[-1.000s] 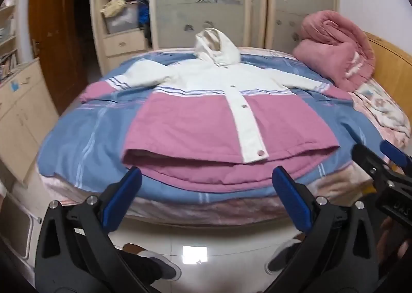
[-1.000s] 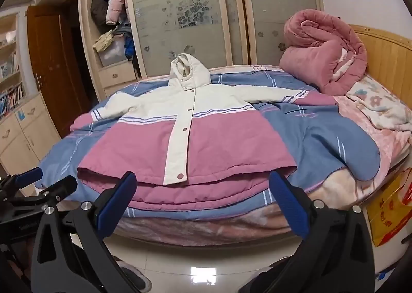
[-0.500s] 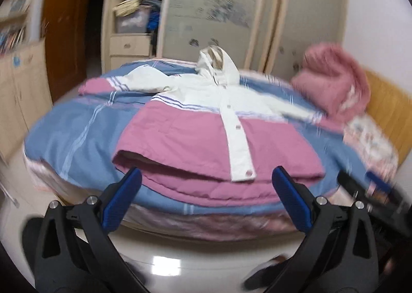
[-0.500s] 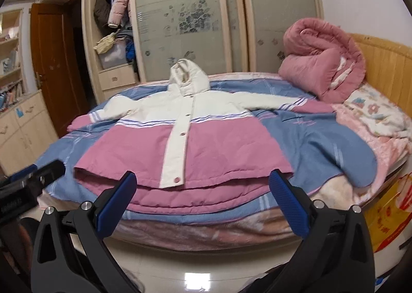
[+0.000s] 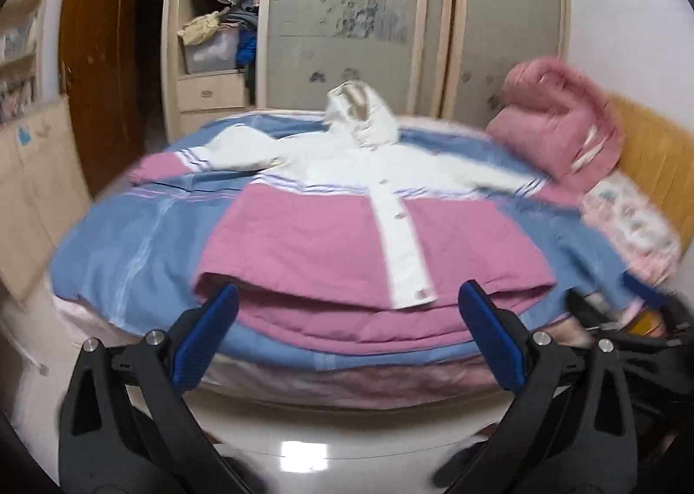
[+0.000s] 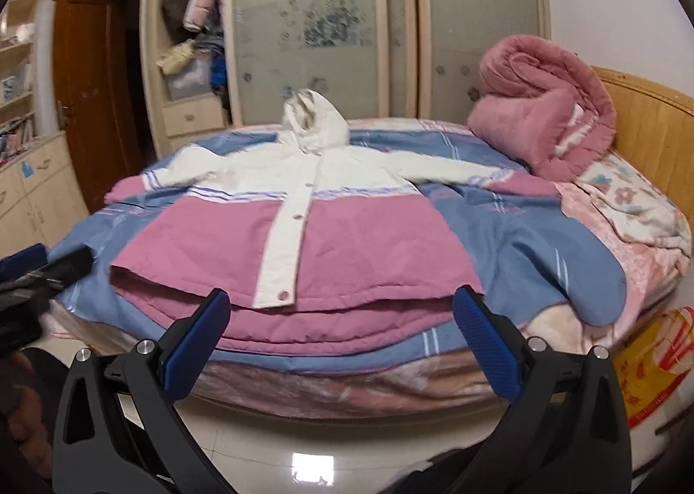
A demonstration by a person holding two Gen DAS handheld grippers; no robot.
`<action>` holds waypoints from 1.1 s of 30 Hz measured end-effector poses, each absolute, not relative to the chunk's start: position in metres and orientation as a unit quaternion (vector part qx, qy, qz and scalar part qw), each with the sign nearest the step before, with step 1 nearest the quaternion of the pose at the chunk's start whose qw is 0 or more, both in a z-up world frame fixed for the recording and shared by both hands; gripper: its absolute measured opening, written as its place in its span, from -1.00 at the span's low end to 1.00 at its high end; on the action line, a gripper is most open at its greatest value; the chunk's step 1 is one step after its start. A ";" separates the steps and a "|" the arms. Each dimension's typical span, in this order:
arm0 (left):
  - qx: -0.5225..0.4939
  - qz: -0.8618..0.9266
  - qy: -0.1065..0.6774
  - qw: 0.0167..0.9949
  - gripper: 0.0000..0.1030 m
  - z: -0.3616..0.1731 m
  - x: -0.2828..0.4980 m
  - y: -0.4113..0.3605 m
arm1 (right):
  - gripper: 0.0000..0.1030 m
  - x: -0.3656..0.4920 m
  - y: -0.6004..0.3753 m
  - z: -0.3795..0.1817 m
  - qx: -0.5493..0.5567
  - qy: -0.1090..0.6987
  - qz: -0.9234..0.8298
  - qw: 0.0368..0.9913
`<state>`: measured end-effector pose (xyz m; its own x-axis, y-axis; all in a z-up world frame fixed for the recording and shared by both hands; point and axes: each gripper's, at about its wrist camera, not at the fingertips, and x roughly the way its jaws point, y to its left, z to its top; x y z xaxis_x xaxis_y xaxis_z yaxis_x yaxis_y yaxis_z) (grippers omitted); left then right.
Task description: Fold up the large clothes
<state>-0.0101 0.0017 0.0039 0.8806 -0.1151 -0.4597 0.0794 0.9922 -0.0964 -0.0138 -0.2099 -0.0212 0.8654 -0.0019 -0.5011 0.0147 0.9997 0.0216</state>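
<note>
A hooded coat [image 5: 347,233], white on top and pink below, lies flat and buttoned on the bed with both sleeves spread out; it also shows in the right wrist view [image 6: 355,229]. Its hem faces me at the bed's near edge. My left gripper [image 5: 347,312] is open and empty, just short of the hem above the floor. My right gripper [image 6: 340,316] is open and empty, at the same distance from the hem. The left gripper shows at the left edge of the right wrist view [image 6: 43,264].
The bed carries a blue striped quilt [image 6: 533,242]. A rolled pink duvet [image 6: 546,116] sits at the headboard [image 6: 650,125] on the right. A wardrobe [image 6: 329,25] stands behind the bed, low cabinets [image 6: 30,190] to the left. Glossy floor [image 6: 312,450] lies below the grippers.
Both grippers have moved closer to the bed's near edge, so the coat's hem looms larger. The left view swung and is blurred. Both stay open.
</note>
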 end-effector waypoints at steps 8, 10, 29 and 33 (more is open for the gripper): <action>0.018 -0.029 0.294 0.955 0.96 0.009 -0.001 -0.011 | 0.97 -0.008 -0.209 -0.025 -0.002 0.290 -0.015 0.957; 0.020 -0.021 0.290 0.957 0.96 0.007 -0.002 -0.009 | 0.97 -0.010 -0.202 -0.023 -0.030 0.282 -0.025 0.959; 0.017 -0.019 0.264 0.964 0.96 0.009 -0.007 -0.006 | 0.97 -0.021 -0.198 -0.011 -0.016 0.249 -0.023 0.968; 0.015 -0.018 0.266 0.964 0.96 0.009 -0.007 -0.006 | 0.97 -0.022 -0.199 -0.011 -0.014 0.248 -0.023 0.968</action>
